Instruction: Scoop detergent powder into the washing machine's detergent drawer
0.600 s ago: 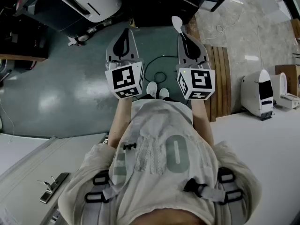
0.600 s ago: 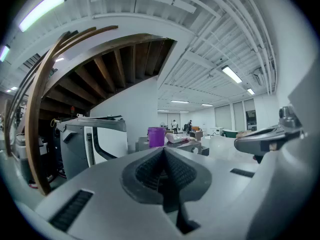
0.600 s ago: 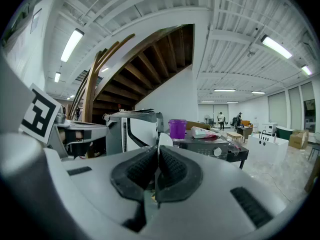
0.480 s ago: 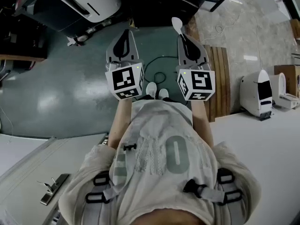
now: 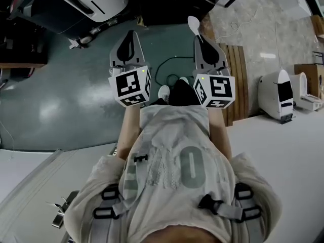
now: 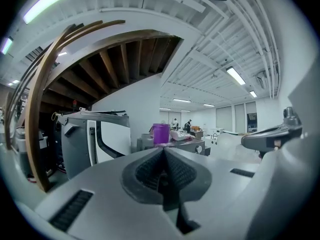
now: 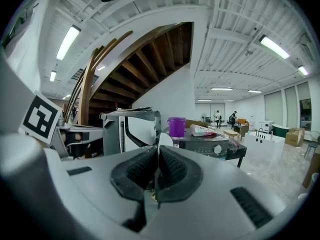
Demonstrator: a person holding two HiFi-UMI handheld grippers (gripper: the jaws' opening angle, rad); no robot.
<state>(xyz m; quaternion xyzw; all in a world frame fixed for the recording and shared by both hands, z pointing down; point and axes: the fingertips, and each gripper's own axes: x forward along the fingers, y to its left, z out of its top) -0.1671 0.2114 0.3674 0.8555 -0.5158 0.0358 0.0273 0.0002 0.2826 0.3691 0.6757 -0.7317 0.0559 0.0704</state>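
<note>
Overhead, white ceiling beams with strip lights and the underside of a wooden staircase (image 7: pixel 150 59) fill the open hall that both gripper views look into. We see the right gripper (image 7: pixel 158 153) with its jaws pressed together on the thin handle of a white scoop (image 7: pixel 164 140). The scoop's rounded bowl stands just above the jaw tips, and we cannot tell whether it carries powder. In the head view the scoop (image 5: pixel 193 24) pokes out past the front of the right gripper (image 5: pixel 201 38), above the teal floor (image 5: pixel 76 100).

The left gripper (image 6: pixel 163 151) has its ribbed pads fully together with nothing between them. In the head view we find the left gripper (image 5: pixel 131 37) held beside the right one, the two apart, each with its marker cube (image 5: pixel 130 86) toward the person's chest.

Farther out, a purple cup (image 7: pixel 176 126) stands on a dark unit (image 7: pixel 210 146) with a round knob (image 7: pixel 217 148), well apart from both grippers. Left of it is a white-and-grey machine (image 7: pixel 131 131). Below and between the grippers we see a white shoe (image 5: pixel 164 92). Wooden slats (image 5: pixel 235 80) lie on the floor to the right.
</note>
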